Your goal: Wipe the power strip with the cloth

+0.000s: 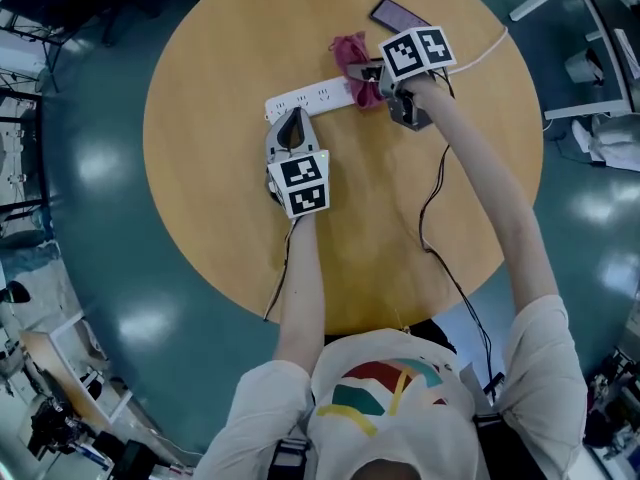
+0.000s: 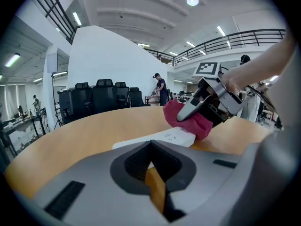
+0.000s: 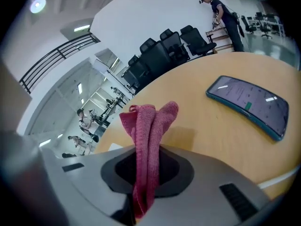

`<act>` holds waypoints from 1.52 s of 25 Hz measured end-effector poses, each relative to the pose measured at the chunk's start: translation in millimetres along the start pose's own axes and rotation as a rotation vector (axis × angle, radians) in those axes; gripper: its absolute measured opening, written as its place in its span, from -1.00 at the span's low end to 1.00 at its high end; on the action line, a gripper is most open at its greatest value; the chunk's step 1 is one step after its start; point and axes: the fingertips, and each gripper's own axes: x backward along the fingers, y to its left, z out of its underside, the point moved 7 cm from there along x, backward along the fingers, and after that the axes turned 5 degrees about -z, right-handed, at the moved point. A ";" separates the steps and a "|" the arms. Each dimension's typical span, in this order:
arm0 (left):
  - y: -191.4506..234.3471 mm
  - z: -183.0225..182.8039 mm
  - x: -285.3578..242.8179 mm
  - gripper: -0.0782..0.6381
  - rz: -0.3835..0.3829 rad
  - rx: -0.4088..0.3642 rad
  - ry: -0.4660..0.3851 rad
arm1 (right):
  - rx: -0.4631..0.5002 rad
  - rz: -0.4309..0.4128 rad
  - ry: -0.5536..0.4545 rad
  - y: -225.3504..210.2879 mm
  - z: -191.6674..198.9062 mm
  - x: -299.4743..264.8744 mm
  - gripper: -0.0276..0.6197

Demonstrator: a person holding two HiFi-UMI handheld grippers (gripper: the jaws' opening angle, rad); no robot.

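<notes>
A white power strip point(image 1: 315, 96) lies across the far half of the round wooden table point(image 1: 220, 218). My right gripper point(image 1: 368, 78) is shut on a dark red cloth point(image 1: 352, 56) and holds it down on the strip's right end. In the right gripper view the cloth point(image 3: 148, 131) stands up in folds between the jaws. In the left gripper view the cloth point(image 2: 188, 119) rests on the strip point(image 2: 164, 136). My left gripper point(image 1: 290, 118) is shut, with its tip at the near edge of the strip's left end and nothing between its jaws.
A dark phone point(image 1: 400, 15) lies just beyond the cloth near the far edge of the table; it also shows in the right gripper view point(image 3: 249, 105). A white cord point(image 1: 480, 53) runs from the strip off the right side. Black cables point(image 1: 432, 198) trail across the table toward me.
</notes>
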 end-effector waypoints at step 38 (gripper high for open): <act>-78.2 -1.0 234.8 -0.69 0.139 0.123 -0.253 | 0.302 0.033 -0.424 199.1 281.1 147.0 -0.80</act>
